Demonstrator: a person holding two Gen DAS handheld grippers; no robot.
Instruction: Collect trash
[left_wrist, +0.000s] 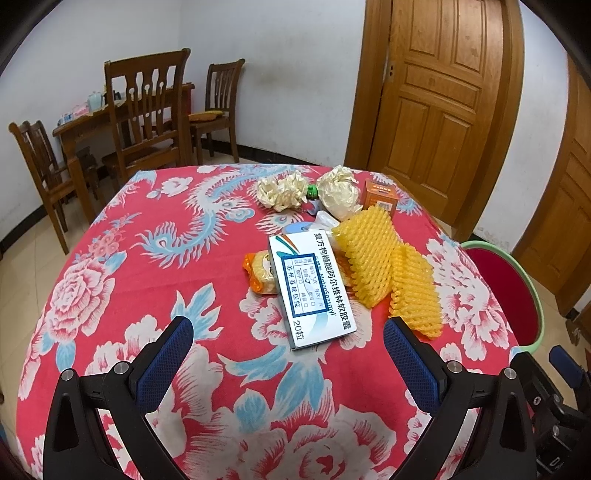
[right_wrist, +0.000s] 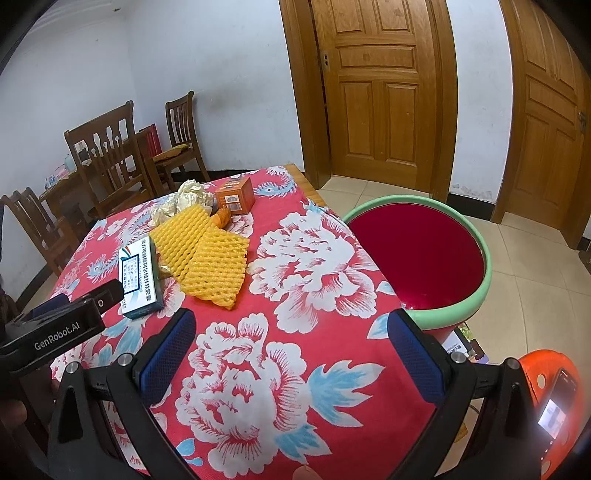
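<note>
Lying on the flowered table (left_wrist: 110, 295) are one medicine box (left_wrist: 310, 288), two yellow foam nets (left_wrist: 369, 254), two paper wads (left_wrist: 284, 192); both grippers (left_wrist: 288, 350) (right_wrist: 291, 343) are gaping wide, holding nothing.

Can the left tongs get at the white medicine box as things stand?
Probably yes. The left tongs are open and empty, and the white box lies flat just ahead of them on the tablecloth. Only foam netting touches its far side.
</note>
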